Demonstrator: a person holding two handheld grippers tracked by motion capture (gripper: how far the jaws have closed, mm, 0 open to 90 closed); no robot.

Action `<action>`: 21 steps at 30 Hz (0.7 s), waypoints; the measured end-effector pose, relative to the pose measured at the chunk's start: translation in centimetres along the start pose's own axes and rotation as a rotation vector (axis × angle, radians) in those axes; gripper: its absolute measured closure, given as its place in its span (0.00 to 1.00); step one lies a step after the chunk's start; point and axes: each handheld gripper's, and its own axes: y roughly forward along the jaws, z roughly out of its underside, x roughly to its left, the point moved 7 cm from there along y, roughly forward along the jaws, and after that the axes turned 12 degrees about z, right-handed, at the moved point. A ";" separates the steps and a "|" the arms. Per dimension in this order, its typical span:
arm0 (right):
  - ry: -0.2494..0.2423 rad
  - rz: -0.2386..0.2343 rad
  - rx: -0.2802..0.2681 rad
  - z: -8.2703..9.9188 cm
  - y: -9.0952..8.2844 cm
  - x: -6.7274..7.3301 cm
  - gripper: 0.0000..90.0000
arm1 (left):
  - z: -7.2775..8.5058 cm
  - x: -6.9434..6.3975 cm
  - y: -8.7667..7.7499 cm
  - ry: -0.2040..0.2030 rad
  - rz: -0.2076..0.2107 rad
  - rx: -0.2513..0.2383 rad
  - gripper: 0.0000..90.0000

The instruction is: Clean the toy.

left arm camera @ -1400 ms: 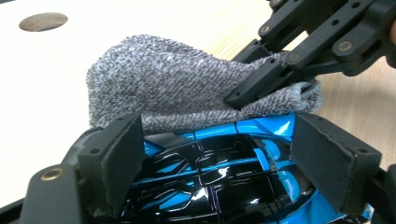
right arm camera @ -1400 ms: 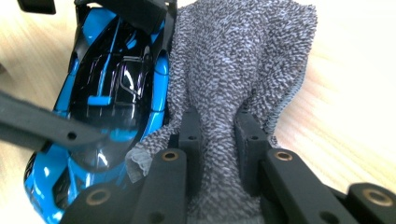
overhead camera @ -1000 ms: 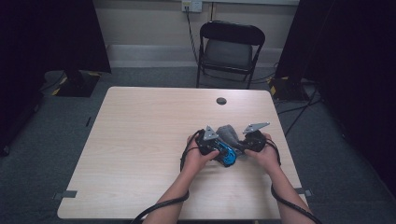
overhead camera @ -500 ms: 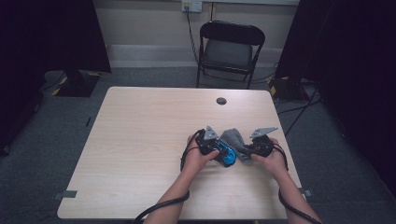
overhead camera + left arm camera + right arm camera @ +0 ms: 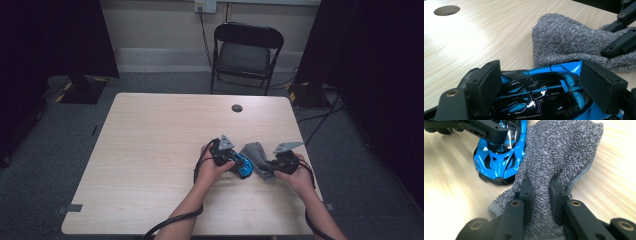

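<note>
Bench (image 5: 150, 150): pale wood-grain top, centre of the high view, with a round dark hole (image 5: 237, 108) near its far edge, upper centre.

Chair (image 5: 245, 52): black folding chair, top centre of the high view, behind the bench.

Cloth (image 5: 256, 156): grey knitted piece, lower right of centre in the high view, lying on the bench between the two grippers. In the left gripper view it takes the upper right (image 5: 574, 40); in the right gripper view it runs from the bottom centre up to the upper right (image 5: 559, 152), bunched into a ridge at the near end.

Car (image 5: 244, 165): blue and black toy car, just left of the cloth and touching it in the right gripper view (image 5: 499, 160), upper left. In the left gripper view it sits at bottom centre (image 5: 541, 92).

Left gripper (image 5: 231, 161): held in the left hand (image 5: 210, 167), centre right of the high view; jaws clamped on the car's sides, pads (image 5: 486, 85) pressing it.

Right gripper (image 5: 270, 167): held in the right hand (image 5: 299, 175), right of the cloth; jaws nearly together, pinching the cloth's ridge between the pads (image 5: 526, 192).
</note>
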 end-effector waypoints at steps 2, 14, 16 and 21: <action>0.004 -0.002 -0.002 0.2 -0.2 0.1 0.84 | 0.0 0.0 0.0 0.000 0.000 0.000 0.20; 0.018 -0.005 -0.004 1.2 -1.2 0.7 0.84 | 0.0 -0.1 0.0 -0.004 -0.001 0.003 0.20; 0.031 -0.009 -0.002 1.4 -1.5 0.8 0.84 | 0.0 -0.1 0.0 -0.003 -0.001 0.004 0.20; 0.058 -0.014 -0.003 1.9 -2.2 0.8 0.84 | 0.0 -0.1 0.0 -0.003 -0.001 0.004 0.20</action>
